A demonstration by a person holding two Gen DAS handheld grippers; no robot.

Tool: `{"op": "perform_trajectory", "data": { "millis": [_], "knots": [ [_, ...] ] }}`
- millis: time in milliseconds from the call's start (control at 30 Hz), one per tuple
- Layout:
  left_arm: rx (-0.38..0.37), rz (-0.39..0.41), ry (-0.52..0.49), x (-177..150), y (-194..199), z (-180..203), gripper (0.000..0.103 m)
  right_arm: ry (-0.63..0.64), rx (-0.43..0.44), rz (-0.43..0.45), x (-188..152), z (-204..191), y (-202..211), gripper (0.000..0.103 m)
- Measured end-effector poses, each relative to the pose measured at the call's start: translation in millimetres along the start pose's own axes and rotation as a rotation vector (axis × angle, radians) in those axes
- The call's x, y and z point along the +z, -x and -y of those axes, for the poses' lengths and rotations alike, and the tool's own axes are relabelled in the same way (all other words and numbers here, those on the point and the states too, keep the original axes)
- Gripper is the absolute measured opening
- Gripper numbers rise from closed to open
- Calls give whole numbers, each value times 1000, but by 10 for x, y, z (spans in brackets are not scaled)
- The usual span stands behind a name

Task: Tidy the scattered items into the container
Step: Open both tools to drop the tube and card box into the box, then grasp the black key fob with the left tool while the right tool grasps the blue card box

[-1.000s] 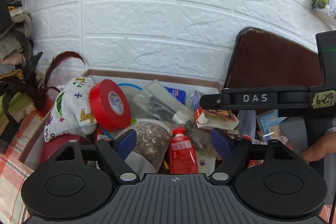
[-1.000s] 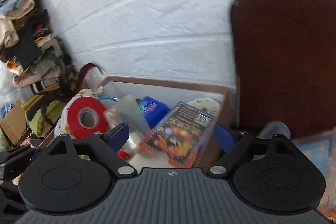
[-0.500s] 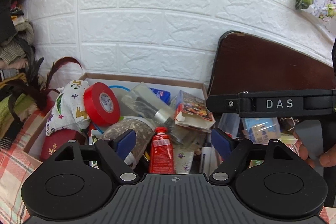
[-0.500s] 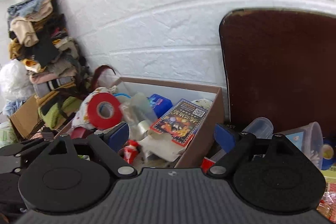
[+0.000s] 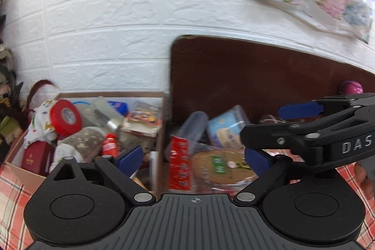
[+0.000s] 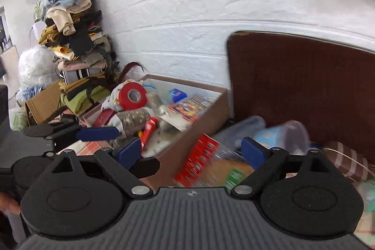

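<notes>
Both the left gripper (image 5: pixel 193 159) and the right gripper (image 6: pixel 191 152) are spread and empty, hovering near the cardboard box's (image 6: pixel 206 107) right wall; scattered items, including a red packet (image 6: pixel 199 159), lie crowded just beside it

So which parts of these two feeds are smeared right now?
Left wrist view: cardboard box wall and red packet smeared; red tape roll readable. Right wrist view: red packet and clear containers blurred; clothes pile sharp. Both bow the wall's brick lines.

Red-checked tablecloth (image 5: pixel 9 193) under cardboard box (image 5: pixel 21 170) and loose packets (image 5: pixel 179 163).
</notes>
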State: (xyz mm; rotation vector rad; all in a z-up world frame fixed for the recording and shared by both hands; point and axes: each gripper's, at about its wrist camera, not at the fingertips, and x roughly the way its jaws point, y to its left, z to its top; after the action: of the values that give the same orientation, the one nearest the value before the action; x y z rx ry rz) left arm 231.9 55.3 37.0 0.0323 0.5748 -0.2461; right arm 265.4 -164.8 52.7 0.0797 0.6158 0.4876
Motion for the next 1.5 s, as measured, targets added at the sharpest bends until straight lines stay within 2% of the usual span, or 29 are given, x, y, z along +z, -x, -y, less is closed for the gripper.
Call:
{"op": "perform_trajectory", "data": {
  "millis": [133, 233, 367, 533, 667, 833, 1067, 1267, 1433, 1467, 1500],
  "knots": [
    [-47, 3, -34, -52, -25, 436, 103, -18, -49, 9, -190, 342, 409, 100],
    [-95, -26, -49, -154, -140, 748, 103, -31, -86, 16, -333, 599, 716, 101],
    [-153, -89, -69, -353, -364, 1143, 103, -72, -196, 15, -641, 1041, 955, 101],
    [-196, -164, -55, -534, -687, 1532, 101, -96, -356, 8, -970, 1526, 1067, 101],
    [-201, -202, -64, -620, -926, 1784, 96, -79, -415, -14, -1128, 1773, 947, 101],
    [-204, -233, -81, -707, -1200, 2027, 95, -47, -456, -41, -1297, 2027, 736, 101],
    [-273, -264, -60, -805, -1526, 2207, 95, -1, -508, -75, -1512, 2378, 436, 101],
    [-257, -309, -74, -868, -1815, 2303, 93, 12, -517, -80, -1543, 2596, 222, 102],
    [-221, -293, -116, -911, -1927, 2351, 92, -15, -506, -92, -1571, 2774, 52, 102],
    [-215, -287, -132, -918, -1934, 2369, 84, -38, -486, -70, -1583, 2814, 50, 102],
    [-215, -280, -153, -923, -1930, 2387, 79, -56, -478, -58, -1592, 2832, 53, 102]
  ]
}}
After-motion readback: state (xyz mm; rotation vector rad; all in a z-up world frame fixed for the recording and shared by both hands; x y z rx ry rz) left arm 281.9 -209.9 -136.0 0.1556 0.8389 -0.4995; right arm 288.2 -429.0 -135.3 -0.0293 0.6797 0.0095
